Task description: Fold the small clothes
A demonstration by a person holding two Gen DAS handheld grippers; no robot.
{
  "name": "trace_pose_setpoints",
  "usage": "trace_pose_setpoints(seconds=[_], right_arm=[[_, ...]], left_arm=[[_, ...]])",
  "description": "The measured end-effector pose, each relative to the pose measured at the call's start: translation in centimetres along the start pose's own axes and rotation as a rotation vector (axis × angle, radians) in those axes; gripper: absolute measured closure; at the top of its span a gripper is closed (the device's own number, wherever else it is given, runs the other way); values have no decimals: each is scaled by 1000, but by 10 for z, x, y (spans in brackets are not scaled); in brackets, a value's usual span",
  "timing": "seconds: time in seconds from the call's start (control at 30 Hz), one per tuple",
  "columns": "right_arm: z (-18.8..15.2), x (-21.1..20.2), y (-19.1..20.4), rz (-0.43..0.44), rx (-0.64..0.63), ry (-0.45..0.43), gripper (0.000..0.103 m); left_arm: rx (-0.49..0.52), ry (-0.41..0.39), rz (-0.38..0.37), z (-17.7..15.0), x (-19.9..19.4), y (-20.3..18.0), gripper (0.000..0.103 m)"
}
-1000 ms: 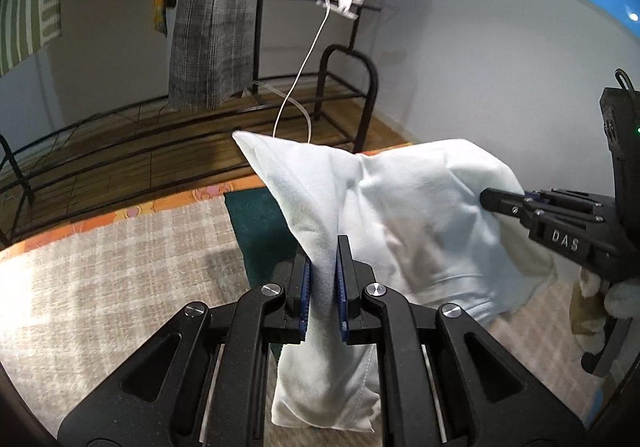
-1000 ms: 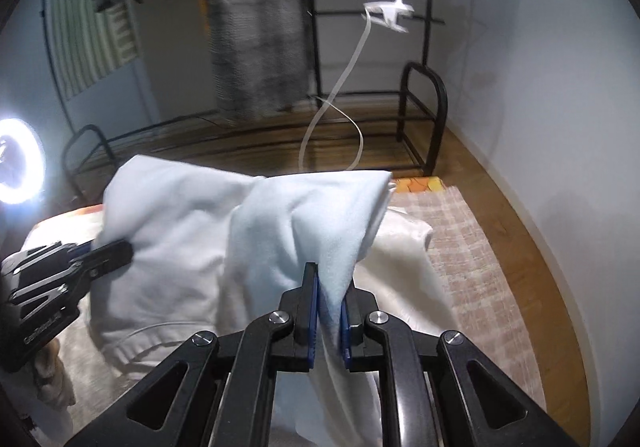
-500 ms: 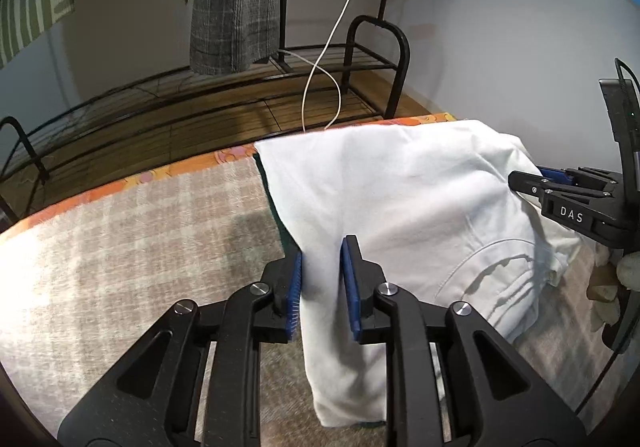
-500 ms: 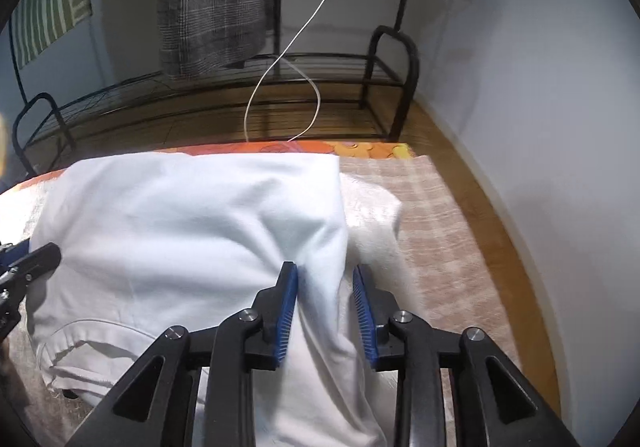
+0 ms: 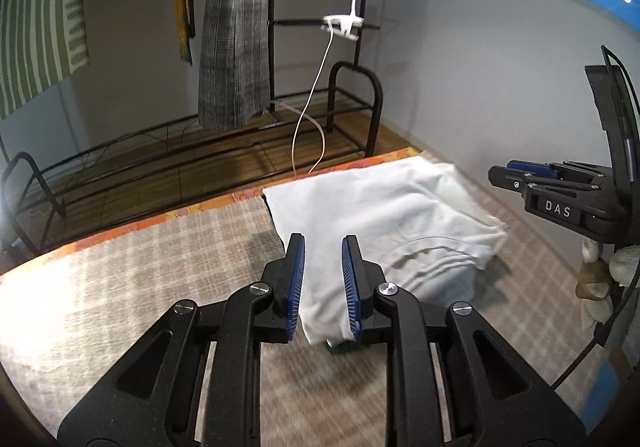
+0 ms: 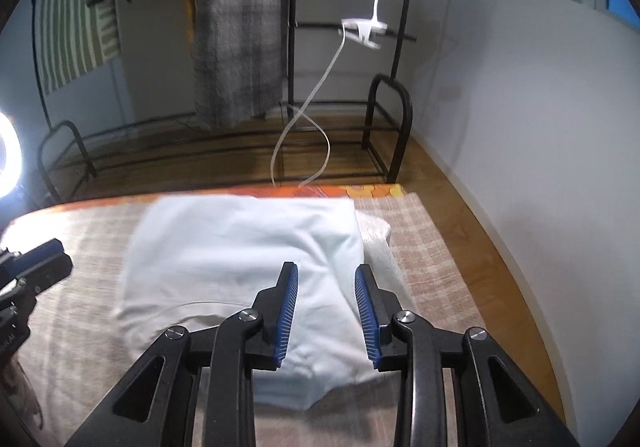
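Note:
A white garment [image 5: 384,223] lies folded flat on the checked bed cover [image 5: 160,271]; it also shows in the right wrist view [image 6: 248,255]. My left gripper [image 5: 322,243] is open and empty, held above the garment's near left edge. My right gripper [image 6: 326,275] is open and empty, held above the garment's near right part. The right gripper also shows at the right of the left wrist view [image 5: 520,177], and the left gripper at the left edge of the right wrist view [image 6: 48,259]. A cream cloth [image 6: 376,235] pokes out under the garment's right side.
A black metal rack [image 5: 352,95] with hanging clothes [image 5: 232,27] stands on the wooden floor beyond the bed. A clip lamp [image 5: 342,25] with a white cable hangs on it. A white wall [image 6: 520,107] runs along the right. A few crumpled items [image 5: 600,275] lie at the right.
Both grippers lowered the white garment onto the bed, opened and let it go. They have since lifted and drawn back a little, with the jaws wider.

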State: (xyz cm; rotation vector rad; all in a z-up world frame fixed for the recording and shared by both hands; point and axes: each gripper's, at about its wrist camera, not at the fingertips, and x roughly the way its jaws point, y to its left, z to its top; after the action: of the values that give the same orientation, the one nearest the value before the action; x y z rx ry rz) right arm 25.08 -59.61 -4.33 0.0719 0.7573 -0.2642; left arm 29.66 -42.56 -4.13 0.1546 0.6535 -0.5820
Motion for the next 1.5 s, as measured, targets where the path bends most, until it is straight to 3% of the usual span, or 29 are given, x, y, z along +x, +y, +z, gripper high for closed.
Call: trace_pose_setpoints(seconds=[0.23, 0.63, 0.73, 0.9, 1.03, 1.13, 1.2, 1.23, 1.27, 1.4, 1.5], right_arm=[[-8, -79, 20, 16, 4, -73, 73], [-55, -187, 80, 34, 27, -152, 69], [-73, -208, 95, 29, 28, -171, 67], [-98, -236, 115, 30, 42, -199, 55], [-114, -246, 129, 11, 32, -222, 53], [-127, -249, 133, 26, 68, -230, 49], [-133, -247, 136, 20, 73, -232, 45], [-135, -245, 137, 17, 69, -232, 44], [-136, -244, 139, 16, 65, -229, 41], [-142, -241, 140, 6, 69, -248, 31], [-143, -238, 138, 22, 92, -248, 18]], left_arm=[[14, -69, 1, -4, -77, 3, 85], [48, -153, 3, -48, -201, 13, 83], [53, -167, 0, -64, -224, 14, 67], [63, -179, 3, -90, -251, 18, 66], [49, -177, 3, -107, -261, 24, 52], [54, -186, 18, -116, -264, 27, 51], [51, -187, 20, -121, -266, 29, 44], [43, -186, 17, -122, -266, 30, 34], [34, -188, 13, -123, -266, 31, 27], [52, -194, 25, -127, -266, 32, 23], [56, -198, 30, -133, -267, 33, 10]])
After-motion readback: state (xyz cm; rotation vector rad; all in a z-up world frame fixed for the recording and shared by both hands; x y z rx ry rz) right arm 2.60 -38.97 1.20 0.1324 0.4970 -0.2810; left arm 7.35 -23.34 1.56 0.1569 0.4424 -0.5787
